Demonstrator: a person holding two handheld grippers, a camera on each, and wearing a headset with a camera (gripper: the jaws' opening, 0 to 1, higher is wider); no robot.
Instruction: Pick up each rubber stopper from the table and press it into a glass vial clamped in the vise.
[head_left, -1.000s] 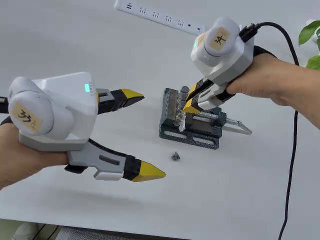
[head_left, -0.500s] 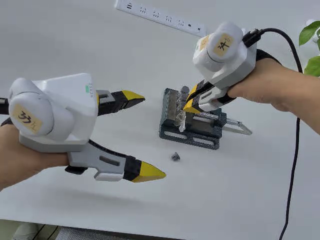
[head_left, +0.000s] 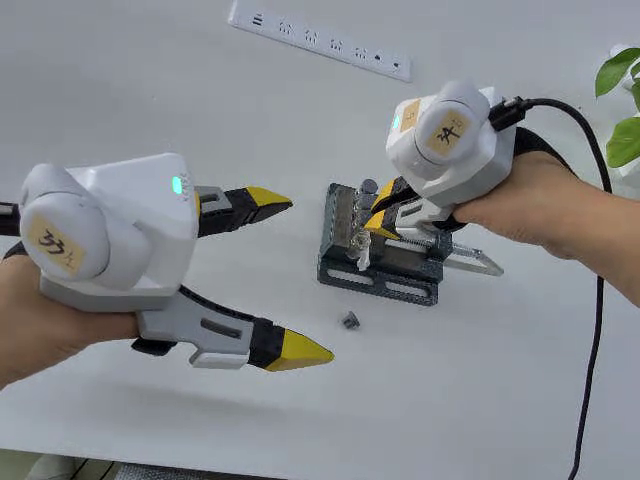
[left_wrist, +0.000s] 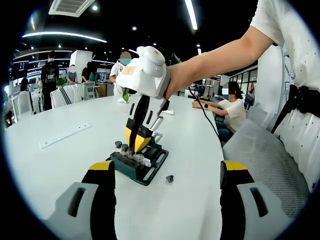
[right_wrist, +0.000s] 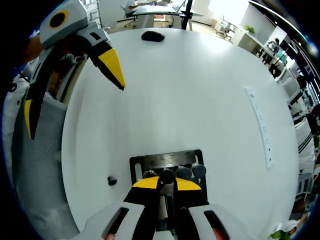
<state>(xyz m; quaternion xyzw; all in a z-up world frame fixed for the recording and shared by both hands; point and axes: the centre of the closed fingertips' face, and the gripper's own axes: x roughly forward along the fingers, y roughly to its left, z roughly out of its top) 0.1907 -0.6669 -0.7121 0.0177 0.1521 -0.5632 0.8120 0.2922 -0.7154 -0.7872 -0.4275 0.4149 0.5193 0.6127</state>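
Compared with the frame one second before, we found the right tool lower and closer over the vise; the left tool had kept its place. We noted the right tool's jaws drawn nearly together on a rubber stopper, directly above the row of glass vials clamped upright in the vise. In the right gripper view we counted three other stoppers in the same row, beside the held one. We recorded the left tool with its jaws spread wide and nothing between them, held above the desk and well apart from the vise. One loose stopper lay on the desk just beside the vise, on the side toward the near edge. A power strip lay toward the far edge.
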